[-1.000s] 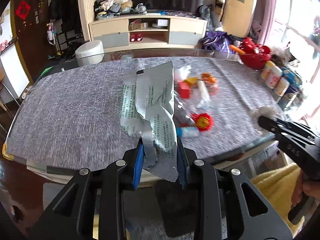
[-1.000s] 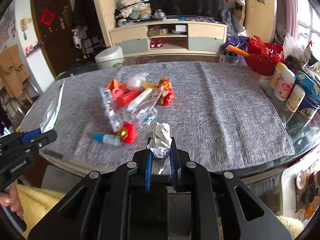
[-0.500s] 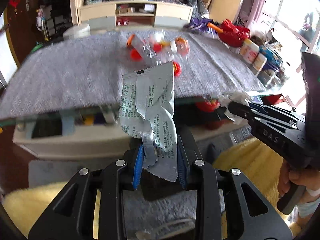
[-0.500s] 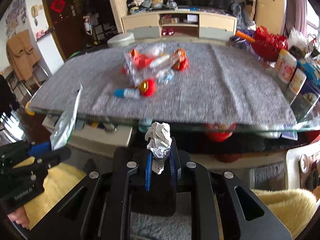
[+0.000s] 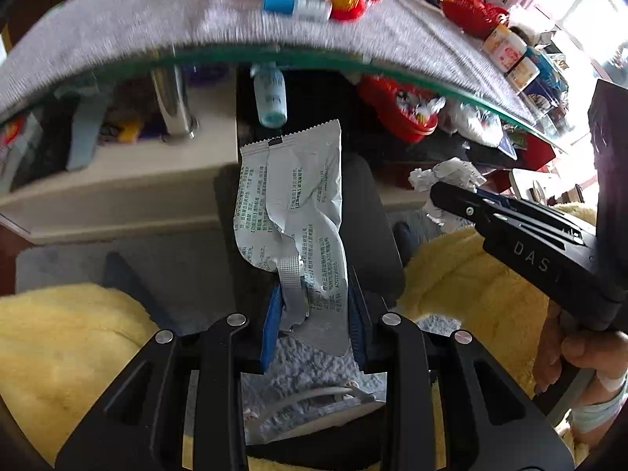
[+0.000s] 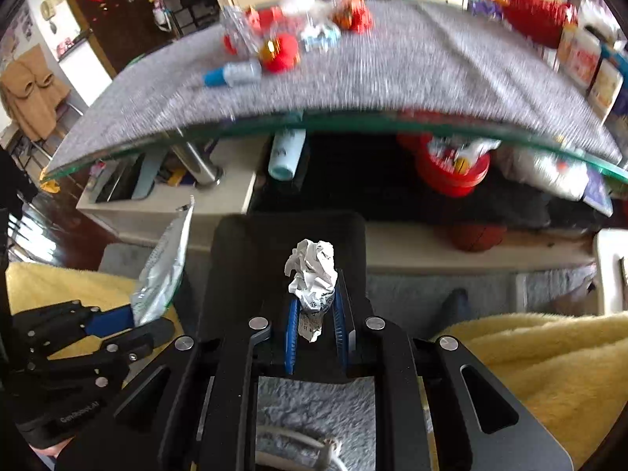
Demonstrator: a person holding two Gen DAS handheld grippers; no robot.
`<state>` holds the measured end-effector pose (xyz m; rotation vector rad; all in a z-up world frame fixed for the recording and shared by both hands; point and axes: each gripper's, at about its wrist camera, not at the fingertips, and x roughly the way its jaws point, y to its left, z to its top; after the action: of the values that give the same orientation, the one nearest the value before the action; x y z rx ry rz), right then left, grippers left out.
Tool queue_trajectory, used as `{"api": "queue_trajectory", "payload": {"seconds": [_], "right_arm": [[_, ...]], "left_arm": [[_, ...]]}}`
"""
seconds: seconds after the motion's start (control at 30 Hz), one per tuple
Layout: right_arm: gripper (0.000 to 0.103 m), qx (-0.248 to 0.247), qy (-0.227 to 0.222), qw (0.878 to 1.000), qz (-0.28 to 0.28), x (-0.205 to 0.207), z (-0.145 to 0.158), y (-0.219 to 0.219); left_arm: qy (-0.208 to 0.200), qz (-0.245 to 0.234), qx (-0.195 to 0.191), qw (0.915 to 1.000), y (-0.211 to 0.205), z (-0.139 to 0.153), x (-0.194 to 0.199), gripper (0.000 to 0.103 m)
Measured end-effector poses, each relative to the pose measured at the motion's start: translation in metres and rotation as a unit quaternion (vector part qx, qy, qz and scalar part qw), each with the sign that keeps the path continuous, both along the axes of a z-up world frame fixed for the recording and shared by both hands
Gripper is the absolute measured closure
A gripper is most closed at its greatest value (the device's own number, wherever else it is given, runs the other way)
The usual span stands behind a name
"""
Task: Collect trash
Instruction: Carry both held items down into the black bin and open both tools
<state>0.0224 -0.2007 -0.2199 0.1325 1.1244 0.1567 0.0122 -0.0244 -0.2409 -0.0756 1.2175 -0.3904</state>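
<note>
Daylight glares from a window (image 5: 581,8) right of the tongs; the table (image 6: 392,78) ahead smears with motion blur; fisheye edges bend darkly.

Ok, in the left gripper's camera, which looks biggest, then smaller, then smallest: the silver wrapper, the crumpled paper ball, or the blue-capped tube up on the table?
1. Silver wrapper, far biggest, though nearest the camera.
2 and 3. Crumpled paper ball and blue-capped tube look about alike; the tube is farther off and blurred, so unranked.

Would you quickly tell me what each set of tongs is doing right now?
Left tongs: closed on the silver wrapper.
Right tongs: closed on the crumpled paper ball.
</note>
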Motion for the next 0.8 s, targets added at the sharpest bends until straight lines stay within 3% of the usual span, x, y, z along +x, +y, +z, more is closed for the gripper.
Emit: {"api": "queue_trajectory", "payload": {"seconds": [0.23,0.47,0.5,0.53,0.6,0.7,0.8], "right_arm": [[0.084,0.035,0.060,0.998,0.000,0.017,-0.042,0.003],[0.082,0.043,0.070,0.997,-0.003,0.028,-0.048,0.004],[0.076,0.044,0.070,0.997,-0.005,0.029,-0.048,0.004],[0.064,0.048,0.070,0.996,-0.007,0.029,-0.048,0.003],[0.052,0.051,0.068,0.996,-0.010,0.031,-0.048,0.002],[0.051,0.051,0.062,0.997,-0.020,0.032,-0.044,-0.001],[0.042,0.048,0.048,0.997,-0.031,0.033,-0.034,-0.006]], "left_arm": [[0.034,0.003,-0.001,0.9994,-0.005,-0.030,0.016,0.075],[0.044,-0.004,0.002,0.9990,-0.008,-0.038,0.025,0.070],[0.043,-0.004,0.003,0.9991,-0.008,-0.037,0.025,0.067],[0.041,-0.004,0.006,0.9991,-0.008,-0.037,0.026,0.064],[0.039,-0.001,0.008,0.9992,-0.006,-0.037,0.027,0.062],[0.037,0.004,0.010,0.9992,-0.004,-0.036,0.028,0.056],[0.028,0.010,0.014,0.9995,-0.001,-0.030,0.027,0.045]]}}
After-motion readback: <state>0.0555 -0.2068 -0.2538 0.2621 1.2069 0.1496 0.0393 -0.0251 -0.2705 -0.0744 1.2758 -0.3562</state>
